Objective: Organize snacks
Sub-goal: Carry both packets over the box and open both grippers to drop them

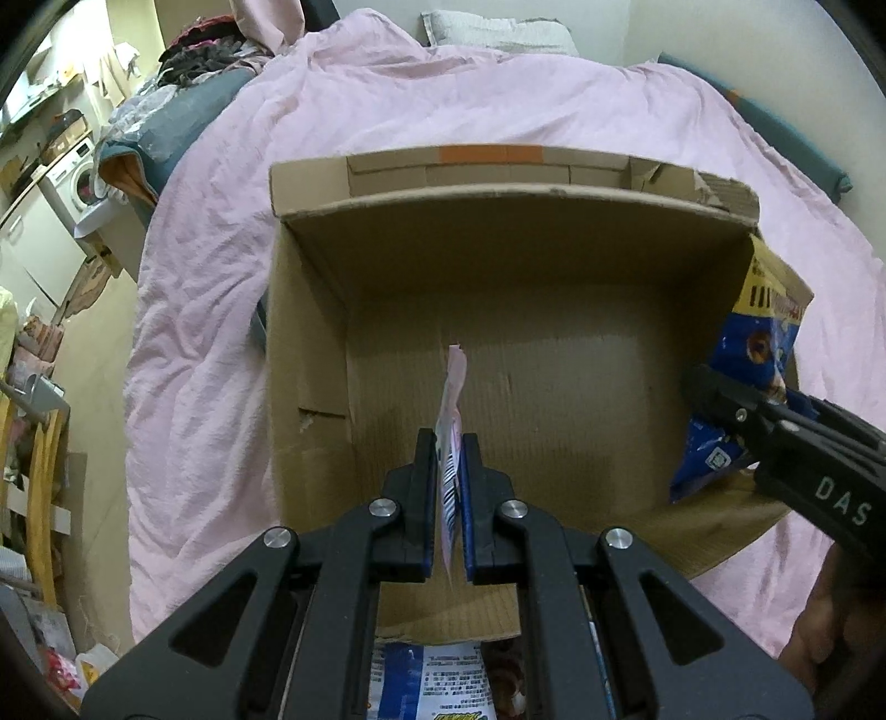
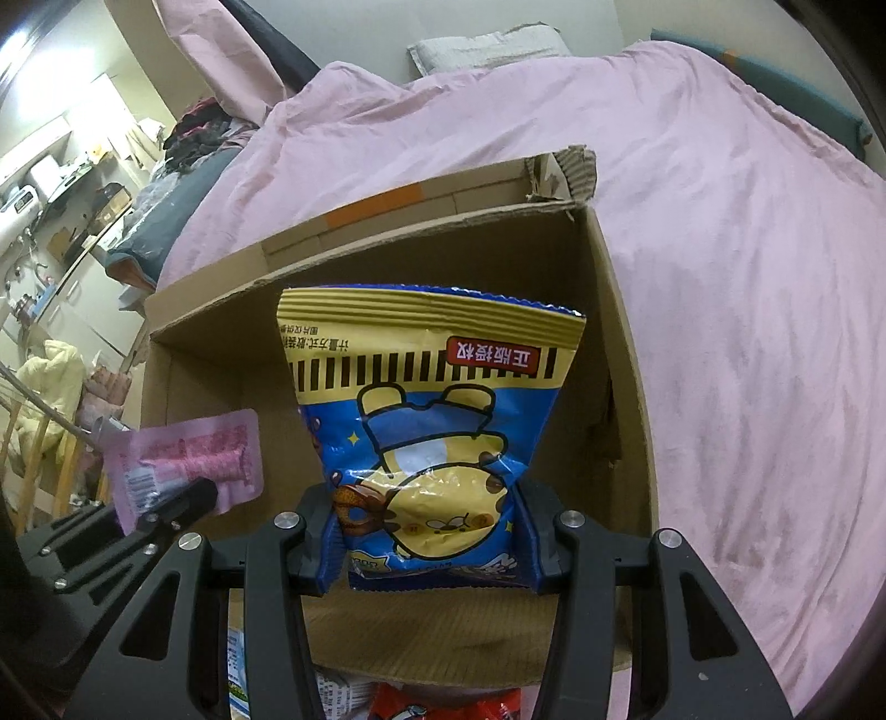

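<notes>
An open cardboard box (image 1: pixel 310 343) (image 2: pixel 626 343) lies on a pink bedspread, its inside bare. My left gripper (image 1: pixel 448 465) is shut on a thin pink snack packet (image 1: pixel 453 399), held edge-on over the box's near side; the packet also shows flat in the right wrist view (image 2: pixel 188 459). My right gripper (image 2: pixel 432 526) is shut on a blue and yellow snack bag (image 2: pixel 432 399) with a cartoon bear, held upside down over the box. In the left wrist view that bag (image 1: pixel 758 354) hangs at the box's right wall, with the right gripper (image 1: pixel 714 399) on it.
More snack packets lie below the grippers, in front of the box: a blue and white one (image 1: pixel 426 681) and a red one (image 2: pixel 443 703). A pillow (image 2: pixel 487 47) sits at the bed's far end. Cluttered shelves and a washing machine (image 1: pixel 72 177) stand to the left.
</notes>
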